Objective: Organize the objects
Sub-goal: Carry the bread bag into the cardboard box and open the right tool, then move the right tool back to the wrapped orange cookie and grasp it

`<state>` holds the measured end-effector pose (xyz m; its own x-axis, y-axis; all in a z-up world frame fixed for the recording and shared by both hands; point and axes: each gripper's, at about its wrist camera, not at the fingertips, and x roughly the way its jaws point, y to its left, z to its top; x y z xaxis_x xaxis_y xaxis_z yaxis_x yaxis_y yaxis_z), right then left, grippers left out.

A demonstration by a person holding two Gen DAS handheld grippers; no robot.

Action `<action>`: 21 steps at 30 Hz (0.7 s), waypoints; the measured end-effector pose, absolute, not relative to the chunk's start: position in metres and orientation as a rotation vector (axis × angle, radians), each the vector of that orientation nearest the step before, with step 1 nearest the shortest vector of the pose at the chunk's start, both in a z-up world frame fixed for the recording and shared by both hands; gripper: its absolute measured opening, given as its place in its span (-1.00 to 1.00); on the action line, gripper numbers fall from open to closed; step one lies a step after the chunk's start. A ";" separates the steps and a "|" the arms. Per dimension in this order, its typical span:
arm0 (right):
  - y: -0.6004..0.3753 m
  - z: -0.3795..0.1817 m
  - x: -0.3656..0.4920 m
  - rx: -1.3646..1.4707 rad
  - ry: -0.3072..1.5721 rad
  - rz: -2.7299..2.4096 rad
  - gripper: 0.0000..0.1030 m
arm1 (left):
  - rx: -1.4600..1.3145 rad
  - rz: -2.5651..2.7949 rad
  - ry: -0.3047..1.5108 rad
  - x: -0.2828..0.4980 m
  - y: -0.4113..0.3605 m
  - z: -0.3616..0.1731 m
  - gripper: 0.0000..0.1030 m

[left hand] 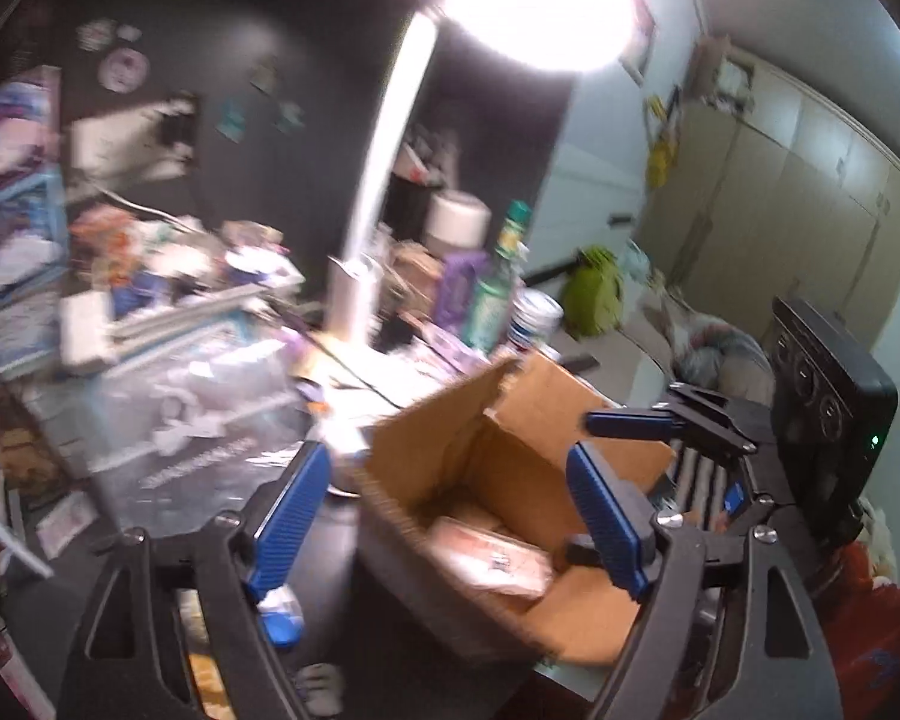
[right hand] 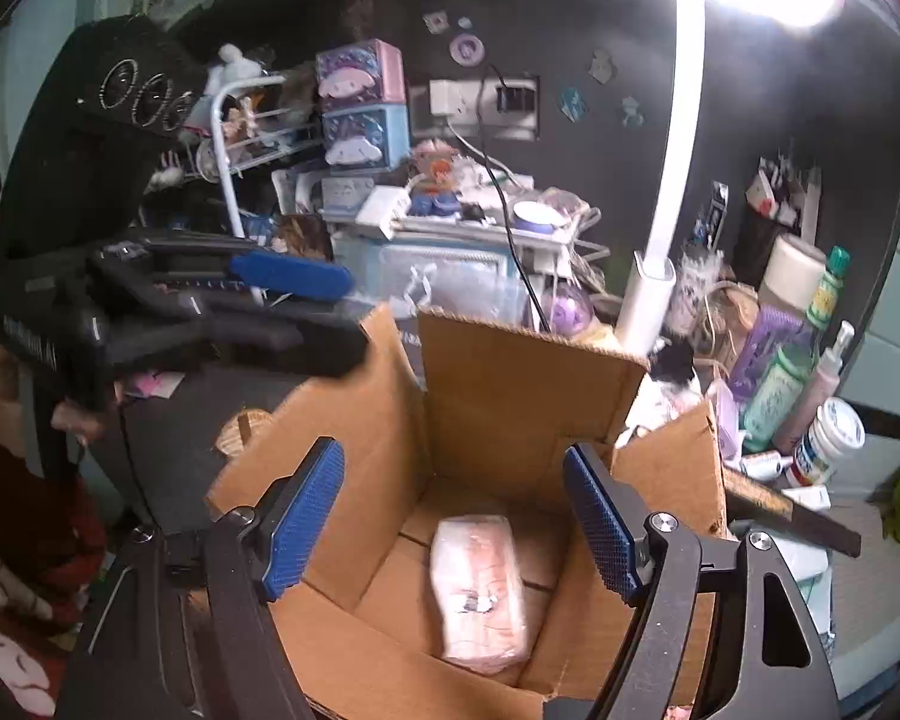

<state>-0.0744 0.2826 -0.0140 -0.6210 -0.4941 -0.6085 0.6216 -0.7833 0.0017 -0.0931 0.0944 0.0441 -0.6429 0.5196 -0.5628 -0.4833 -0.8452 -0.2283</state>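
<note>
An open cardboard box stands on the cluttered desk; it also shows in the left wrist view. A pink plastic-wrapped pack lies flat on the box floor, also seen in the left wrist view. My right gripper is open and empty, hovering over the box opening above the pack. My left gripper is open and empty, at the box's left side above its rim. The right gripper appears in the left wrist view, and the left gripper in the right wrist view.
A white desk lamp stands behind the box, its head glaring. Bottles and jars crowd the right. Stacked tissue boxes, a clear storage bin and cables sit behind. A green bag lies further back.
</note>
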 end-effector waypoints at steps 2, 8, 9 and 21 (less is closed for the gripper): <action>0.271 -0.009 -0.064 0.739 0.305 -2.355 0.88 | -0.831 2.487 -0.086 -0.083 0.074 0.048 0.64; 0.218 0.001 -0.039 0.676 0.305 -2.159 1.00 | -0.773 2.673 -0.132 -0.052 0.006 0.043 0.75; 0.206 0.001 -0.036 0.682 0.303 -2.126 1.00 | -0.770 2.708 -0.136 -0.045 -0.006 0.038 0.77; 0.086 -0.077 -0.026 0.859 0.288 -1.841 1.00 | -0.890 2.874 -0.235 0.002 -0.095 -0.041 0.82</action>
